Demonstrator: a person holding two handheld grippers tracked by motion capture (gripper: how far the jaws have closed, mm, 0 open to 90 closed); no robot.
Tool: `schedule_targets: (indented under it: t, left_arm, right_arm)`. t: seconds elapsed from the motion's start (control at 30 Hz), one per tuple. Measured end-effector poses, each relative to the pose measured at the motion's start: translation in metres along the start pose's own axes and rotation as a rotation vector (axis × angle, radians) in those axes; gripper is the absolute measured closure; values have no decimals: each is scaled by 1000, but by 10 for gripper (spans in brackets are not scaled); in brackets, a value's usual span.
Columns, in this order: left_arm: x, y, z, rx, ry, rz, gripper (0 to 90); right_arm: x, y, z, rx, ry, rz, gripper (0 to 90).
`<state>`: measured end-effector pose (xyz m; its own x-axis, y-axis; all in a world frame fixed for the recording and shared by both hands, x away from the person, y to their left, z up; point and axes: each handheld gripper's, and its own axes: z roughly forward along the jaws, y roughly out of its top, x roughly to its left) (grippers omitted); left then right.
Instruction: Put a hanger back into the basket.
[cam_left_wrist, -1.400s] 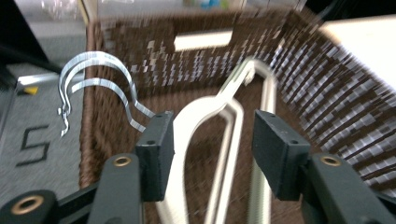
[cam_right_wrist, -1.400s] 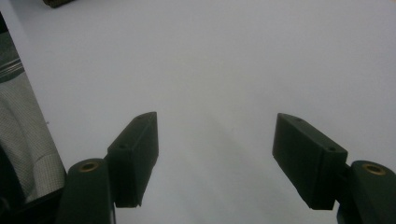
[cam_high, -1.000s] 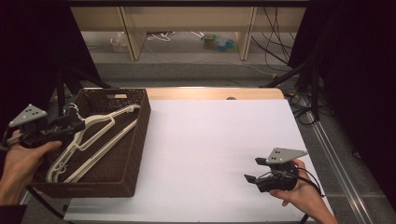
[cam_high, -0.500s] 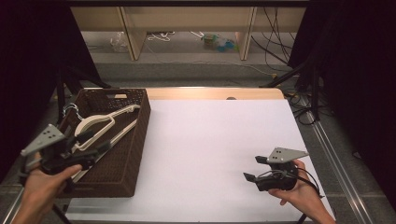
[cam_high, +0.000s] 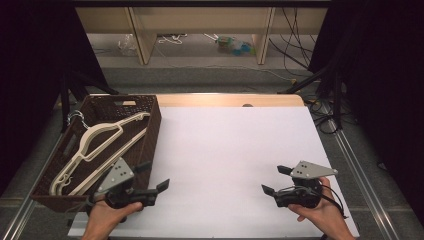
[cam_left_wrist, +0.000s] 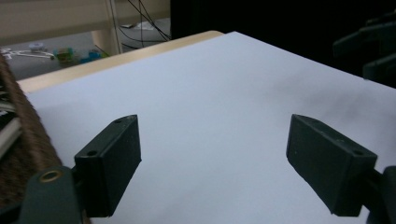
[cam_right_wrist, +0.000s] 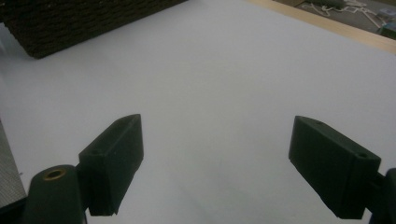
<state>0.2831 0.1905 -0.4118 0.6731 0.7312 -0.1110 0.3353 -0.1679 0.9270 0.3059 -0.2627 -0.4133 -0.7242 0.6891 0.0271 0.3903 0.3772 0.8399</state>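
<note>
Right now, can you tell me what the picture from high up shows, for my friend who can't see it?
A person's two hands each hold a black gripper, jaws open and empty, over a white table: the left gripper beside a brown woven basket, the right gripper near the table's right side. Cream hangers lie in the basket.
</note>
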Motion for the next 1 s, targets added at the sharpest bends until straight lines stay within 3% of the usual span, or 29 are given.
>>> schedule_targets:
  t: [0.07, 0.13, 0.27, 0.3, 0.37, 0.43, 0.57, 0.67, 0.73, 0.8, 0.83, 0.93, 1.0]
  left_arm:
    - [-2, -8, 3, 22, -20, 27, 179]
    - [-4, -14, 4, 41, -30, 16, 178]
    - [-8, -16, 0, 17, -46, 27, 178]
    - [-8, -16, -1, 1, -52, 32, 178]
    - [-8, -17, -3, -8, -54, 46, 174]
    - [-9, -18, -5, -17, -39, 31, 173]
    - [-10, -23, -3, 6, -28, 33, 167]
    - [-9, -24, -2, 5, -32, 37, 167]
    - [-8, -24, -1, -3, -41, 38, 167]
    - [-7, -24, -2, 6, -44, 59, 167]
    - [-8, -24, -1, 5, -39, 38, 167]
    - [-8, -24, -1, 5, -39, 38, 167]
    - [-8, -24, 0, 6, -40, 47, 167]
  right_arm:
    - [1, -3, -2, -25, -10, 10, 192]
    - [4, -6, -6, -56, -20, 25, 191]
    - [6, -10, -7, -67, -12, 14, 179]
    - [8, -12, -10, -54, 2, 31, 177]
    - [10, -15, -12, -66, -12, 32, 174]
    - [13, -18, -13, -92, -5, 43, 173]
    - [18, -24, -18, -88, -10, 49, 172]
    - [20, -27, -17, -100, 0, 44, 172]
    - [21, -26, -17, -79, 3, 36, 172]
    - [21, -26, -17, -95, -10, 31, 172]
    - [21, -26, -16, -115, -4, 38, 172]
    - [20, -26, -18, -106, -20, 40, 172]
    - [19, -27, -16, -100, -3, 43, 172]
